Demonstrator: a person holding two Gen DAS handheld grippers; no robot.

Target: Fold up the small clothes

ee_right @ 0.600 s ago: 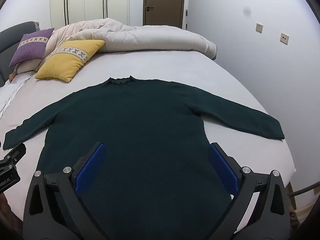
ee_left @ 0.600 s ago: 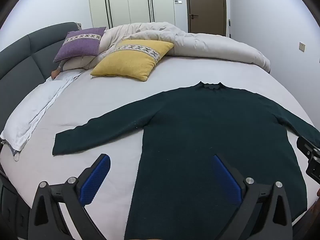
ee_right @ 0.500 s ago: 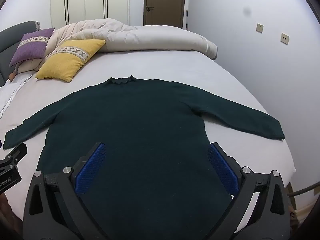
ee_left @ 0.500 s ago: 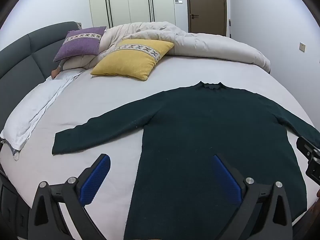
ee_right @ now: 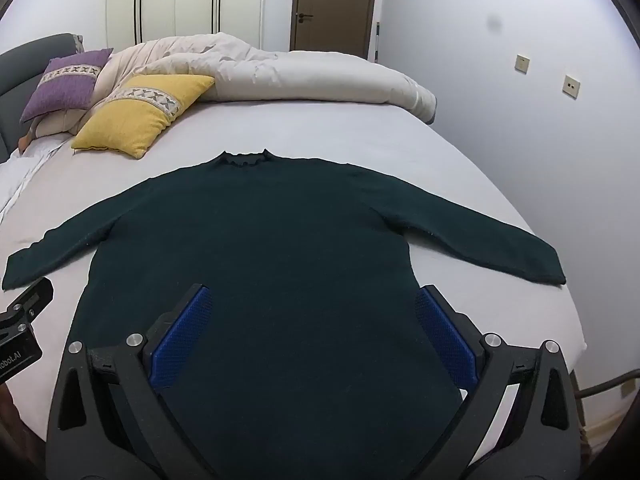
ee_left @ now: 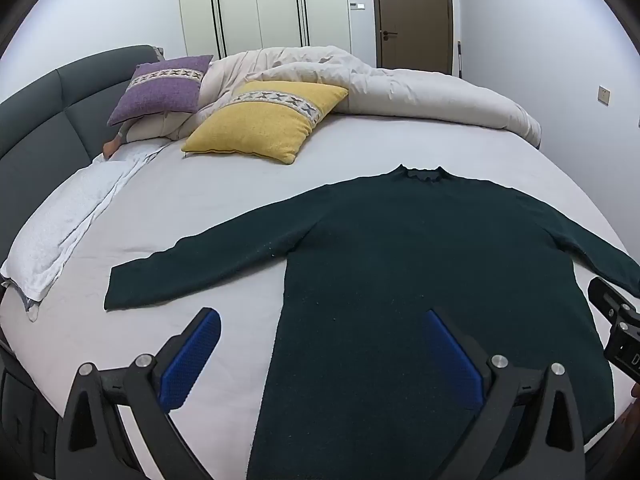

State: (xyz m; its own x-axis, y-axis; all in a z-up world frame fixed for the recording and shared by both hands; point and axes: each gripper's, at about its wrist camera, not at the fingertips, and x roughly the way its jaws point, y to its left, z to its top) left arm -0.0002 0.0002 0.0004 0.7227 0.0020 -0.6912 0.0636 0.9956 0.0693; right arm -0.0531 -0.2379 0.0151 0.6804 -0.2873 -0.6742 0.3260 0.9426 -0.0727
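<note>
A dark green long-sleeved sweater point(ee_left: 420, 264) point(ee_right: 256, 248) lies flat on the grey bed sheet, collar away from me, both sleeves spread out to the sides. My left gripper point(ee_left: 320, 332) hovers open above the sweater's lower left edge, blue pads wide apart, nothing between them. My right gripper point(ee_right: 314, 312) hangs open over the lower body of the sweater, also holding nothing. Each gripper's body shows at the edge of the other's view. The sweater's hem is hidden below the frames.
A yellow cushion point(ee_left: 264, 120) point(ee_right: 136, 116) and a purple cushion point(ee_left: 160, 88) lie near the dark headboard point(ee_left: 44, 120). A bunched beige duvet point(ee_left: 400, 88) point(ee_right: 300, 80) runs along the far side. A white pillow point(ee_left: 64, 232) lies left. The wall point(ee_right: 520, 120) stands close on the right.
</note>
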